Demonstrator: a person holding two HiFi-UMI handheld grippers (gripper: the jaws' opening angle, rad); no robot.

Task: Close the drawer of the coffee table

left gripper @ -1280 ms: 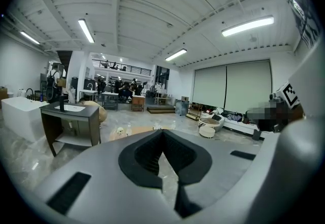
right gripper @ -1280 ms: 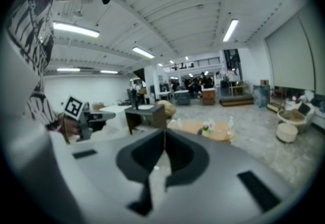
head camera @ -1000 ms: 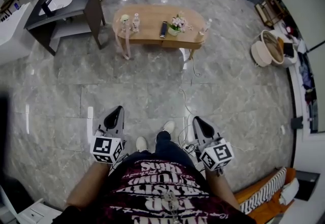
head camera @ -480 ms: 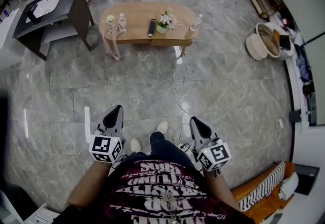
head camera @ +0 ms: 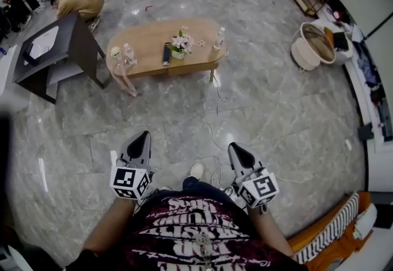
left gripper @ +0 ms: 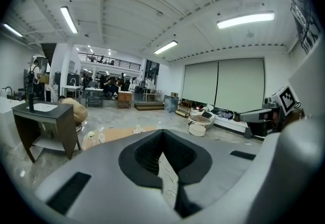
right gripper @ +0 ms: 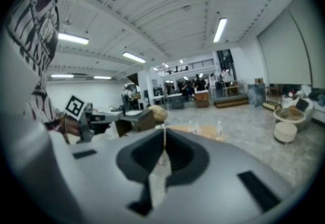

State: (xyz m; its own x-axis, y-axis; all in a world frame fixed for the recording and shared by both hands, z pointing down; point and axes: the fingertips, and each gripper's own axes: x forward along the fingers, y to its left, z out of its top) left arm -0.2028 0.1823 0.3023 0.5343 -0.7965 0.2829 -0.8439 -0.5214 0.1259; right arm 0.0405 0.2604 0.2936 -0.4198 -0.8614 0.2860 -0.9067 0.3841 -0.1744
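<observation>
Holding left tool (head camera: 143, 135) and right tool (head camera: 234, 147) low in front of body, over grey marble floor (head camera: 276, 116), well apart from coffee table (head camera: 144, 39). Left tool: jaws clenched together, nothing between them, touching nothing. Right tool: same, jaws pressed tip to tip, empty. Coffee table stands far ahead, wooden, oval; on it flower pot (head camera: 180, 50), dark remote (head camera: 166, 53), small bottles. Drawer of table cannot be made out from here. White cable (head camera: 216, 117) lies on floor between table and person's shoe (head camera: 196, 170).
</observation>
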